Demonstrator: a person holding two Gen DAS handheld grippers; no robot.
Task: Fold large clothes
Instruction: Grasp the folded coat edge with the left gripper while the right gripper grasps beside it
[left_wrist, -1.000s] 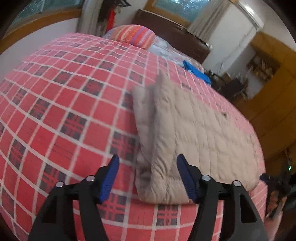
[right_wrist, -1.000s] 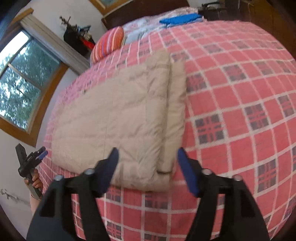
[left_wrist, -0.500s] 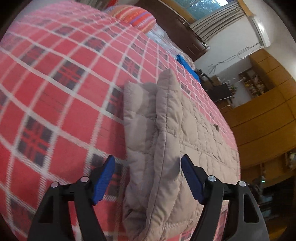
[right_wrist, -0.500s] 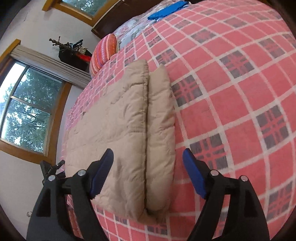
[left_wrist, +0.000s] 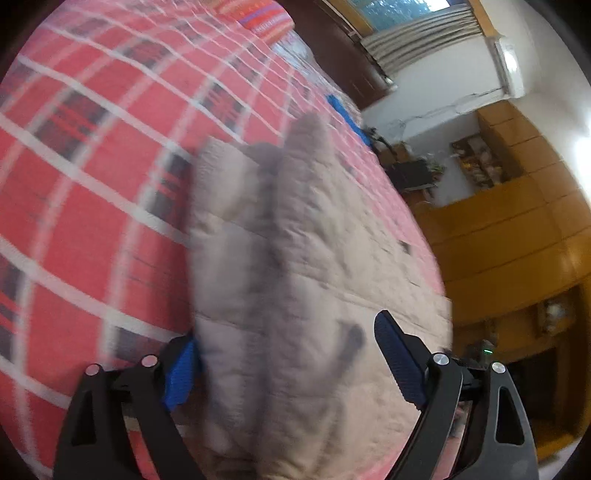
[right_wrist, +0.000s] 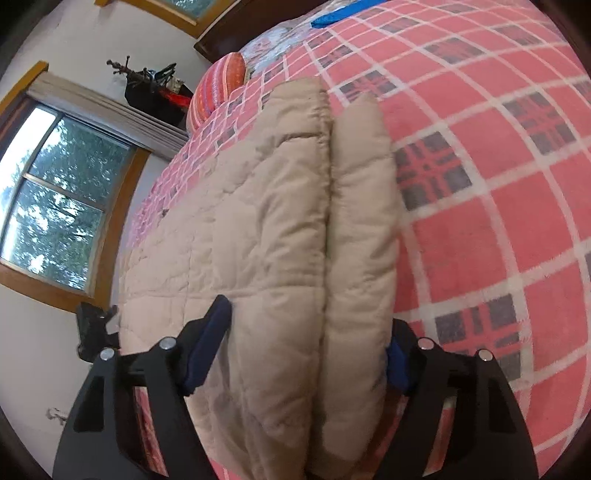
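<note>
A beige quilted garment (left_wrist: 295, 240) lies folded into a thick pad on the red plaid bed (left_wrist: 81, 192). In the left wrist view my left gripper (left_wrist: 290, 365) is open and straddles the pad's near edge, one blue pad (left_wrist: 181, 369) at its left side and the other over its top. The view is blurred. In the right wrist view the same garment (right_wrist: 258, 221) shows two stacked layers. My right gripper (right_wrist: 303, 354) is open, and the doubled edge sits between its fingers. The right finger is partly hidden behind the fabric.
The plaid blanket (right_wrist: 498, 192) covers the whole bed. A striped pillow (right_wrist: 221, 88) and a blue cloth (right_wrist: 343, 14) lie near the headboard. A window (right_wrist: 55, 199) is beside the bed, and wooden cabinets (left_wrist: 517, 240) stand on the other side.
Both grippers have dropped and moved in on the garment's near edge. Its thick folded edge now sits between each pair of open fingers.
</note>
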